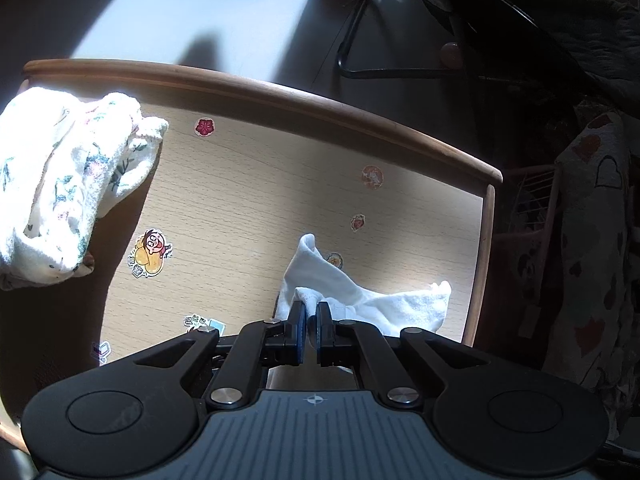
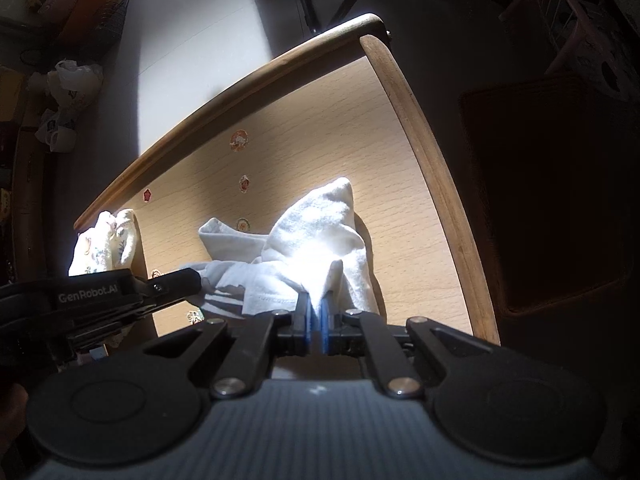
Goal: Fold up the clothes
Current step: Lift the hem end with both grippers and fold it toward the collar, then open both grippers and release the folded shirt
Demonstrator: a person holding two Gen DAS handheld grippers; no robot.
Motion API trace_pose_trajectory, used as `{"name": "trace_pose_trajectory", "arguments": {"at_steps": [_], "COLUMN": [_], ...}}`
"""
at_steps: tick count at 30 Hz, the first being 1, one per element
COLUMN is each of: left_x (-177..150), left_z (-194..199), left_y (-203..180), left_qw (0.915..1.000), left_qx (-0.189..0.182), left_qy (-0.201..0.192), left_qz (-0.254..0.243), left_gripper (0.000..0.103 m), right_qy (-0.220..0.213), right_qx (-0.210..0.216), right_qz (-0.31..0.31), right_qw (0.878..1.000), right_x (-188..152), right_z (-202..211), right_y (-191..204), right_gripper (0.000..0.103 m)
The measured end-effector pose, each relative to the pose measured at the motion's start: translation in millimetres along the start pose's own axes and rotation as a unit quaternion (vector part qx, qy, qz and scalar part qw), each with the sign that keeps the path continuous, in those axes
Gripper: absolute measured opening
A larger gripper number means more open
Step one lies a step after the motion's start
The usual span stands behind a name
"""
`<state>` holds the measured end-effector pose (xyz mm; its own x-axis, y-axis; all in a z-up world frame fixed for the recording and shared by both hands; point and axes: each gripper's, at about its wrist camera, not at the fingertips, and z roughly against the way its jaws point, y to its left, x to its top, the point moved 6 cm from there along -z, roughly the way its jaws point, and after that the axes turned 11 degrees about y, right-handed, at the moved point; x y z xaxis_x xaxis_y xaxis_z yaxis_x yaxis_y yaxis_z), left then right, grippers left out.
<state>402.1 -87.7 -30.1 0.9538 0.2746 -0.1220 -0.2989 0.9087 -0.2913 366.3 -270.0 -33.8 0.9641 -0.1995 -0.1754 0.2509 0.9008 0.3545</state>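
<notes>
Table: a pale wood-grain table (image 1: 248, 200) with a raised, rounded wooden rim, dotted with small cartoon and flower stickers; strong sunlight falls across it in patches.
Room: beyond the table's far rim lies a grey floor with a bright sunlit band; a black metal frame (image 1: 360, 40) stands on it, and the surroundings to the right of the table are dark.
Containers: a pink slatted basket (image 2: 560, 12) stands off the table's far right corner; what it holds cannot be made out.
White garment: a crumpled white garment (image 2: 316, 236) lies on the table near its right rim, lifted in two places, with one peak pointing towards the far rim; bunched as it is, its long axis cannot be told.
Floral cloth: a white floral cloth (image 1: 64, 184) sits heaped at the table's left end, well apart from the white garment.
Left gripper: the left gripper (image 1: 310, 312) is clamped on a fold of the white garment.
Right gripper: the right gripper (image 2: 316, 304) pinches another fold, nearer the right rim.
</notes>
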Motion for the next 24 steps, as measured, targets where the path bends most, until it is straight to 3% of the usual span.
{"name": "trace_pose_trajectory", "arguments": {"at_steps": [11, 24], "left_x": [15, 27], "left_z": [-5, 12], "left_y": [3, 16], "left_qw": [1.0, 0.9989], "left_qx": [0.0, 0.008], "left_qy": [-0.002, -0.04], "left_qz": [0.007, 0.023], "left_gripper": [0.009, 0.011], "right_qy": [-0.002, -0.032], "right_qx": [0.017, 0.026], "right_qz": [-0.033, -0.054], "right_qw": [0.999, 0.998], "right_x": [16, 36], "right_z": [3, 17], "right_y": [-3, -5], "right_gripper": [0.008, 0.016]}}
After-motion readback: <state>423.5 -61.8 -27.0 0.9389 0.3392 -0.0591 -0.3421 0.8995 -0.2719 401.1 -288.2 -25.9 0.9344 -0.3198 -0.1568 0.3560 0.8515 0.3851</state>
